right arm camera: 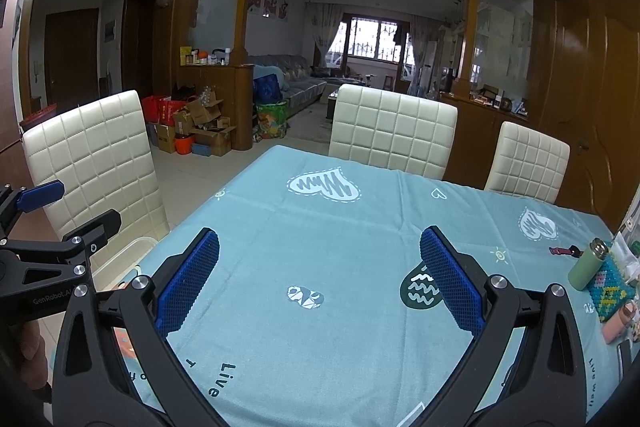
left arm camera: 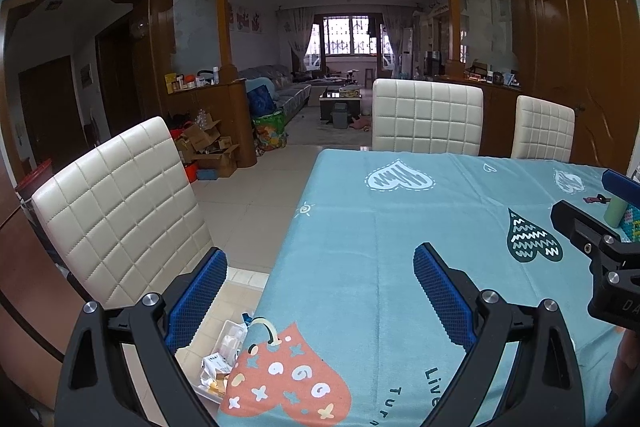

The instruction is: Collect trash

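My left gripper (left arm camera: 320,263) is open and empty, held above the left edge of the table with the blue heart-print cloth (left arm camera: 400,227). Below it, beside the table, a clear plastic bin (left arm camera: 224,359) holds wrappers and paper trash. My right gripper (right arm camera: 320,247) is open and empty above the middle of the same tablecloth (right arm camera: 320,219). A small dark scrap (right arm camera: 564,250) lies on the cloth at the right, near a green flask (right arm camera: 588,265). The right gripper also shows at the right edge of the left wrist view (left arm camera: 592,207). The left gripper shows at the left edge of the right wrist view (right arm camera: 76,203).
White quilted chairs stand at the table's left (left arm camera: 116,211) and far side (left arm camera: 428,119). A beaded box (right arm camera: 612,287) and pink item (right arm camera: 620,319) sit by the flask. Cardboard boxes (left arm camera: 208,147) are piled on the floor by a wooden partition.
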Demonstrator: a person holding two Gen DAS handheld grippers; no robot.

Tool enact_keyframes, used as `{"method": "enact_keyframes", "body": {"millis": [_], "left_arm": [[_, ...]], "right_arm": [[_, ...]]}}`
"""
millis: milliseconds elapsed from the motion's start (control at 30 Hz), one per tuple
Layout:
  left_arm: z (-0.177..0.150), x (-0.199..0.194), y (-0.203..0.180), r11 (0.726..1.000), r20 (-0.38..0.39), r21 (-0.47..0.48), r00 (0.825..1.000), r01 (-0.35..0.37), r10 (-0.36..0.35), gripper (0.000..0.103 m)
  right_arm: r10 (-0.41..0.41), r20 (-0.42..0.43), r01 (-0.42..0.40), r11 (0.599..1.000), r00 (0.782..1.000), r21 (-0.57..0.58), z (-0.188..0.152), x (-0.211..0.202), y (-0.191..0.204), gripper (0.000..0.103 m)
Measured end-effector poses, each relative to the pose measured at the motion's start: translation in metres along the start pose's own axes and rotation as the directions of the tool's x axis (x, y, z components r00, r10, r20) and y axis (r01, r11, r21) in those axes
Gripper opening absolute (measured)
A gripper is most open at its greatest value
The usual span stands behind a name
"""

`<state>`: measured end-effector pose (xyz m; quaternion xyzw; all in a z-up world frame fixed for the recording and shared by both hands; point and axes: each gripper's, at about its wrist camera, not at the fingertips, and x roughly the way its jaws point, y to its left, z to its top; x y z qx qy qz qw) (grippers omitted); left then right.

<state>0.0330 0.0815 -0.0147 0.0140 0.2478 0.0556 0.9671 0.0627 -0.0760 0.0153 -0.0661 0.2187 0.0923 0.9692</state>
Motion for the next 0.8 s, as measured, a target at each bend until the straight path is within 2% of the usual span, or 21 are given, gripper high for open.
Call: {"method": "enact_keyframes", "body": {"millis": [167,367,533,633,800], "left_arm": [[0.001,0.001,-0.001,0.999,-0.011,-0.005,0.999,0.045,-0.045,0.092],[0.001,0.002,-0.007,1.0,-0.004,0.028,1.0,0.003,-0.003,0.092],[0.001,0.002,-0.007,1.0,-0.018,0.027,1.0,0.012,-0.011,0.092],[0.001,0.0,-0.011,0.999,-0.007,0.049,1.0,-0.022,0.022,0.092],[0.001,0.0,-0.011,0.998,-0.002,0.058,1.0,-0.017,0.017,0.092]], "right_arm": [[0.003,-0.003,-0.003,1.0,1.0,0.003,0.001,0.0,0.0,0.099],[0.01,-0.012,-0.01,1.0,1.0,0.017,0.0,0.002,-0.002,0.099],[0.013,-0.02,-0.012,1.0,1.0,0.028,-0.001,0.003,-0.004,0.099],[0.014,-0.019,-0.014,0.999,1.0,0.032,-0.001,0.002,-0.006,0.099],[0.018,-0.021,-0.018,1.0,1.0,0.023,-0.001,0.003,-0.002,0.099]]}}
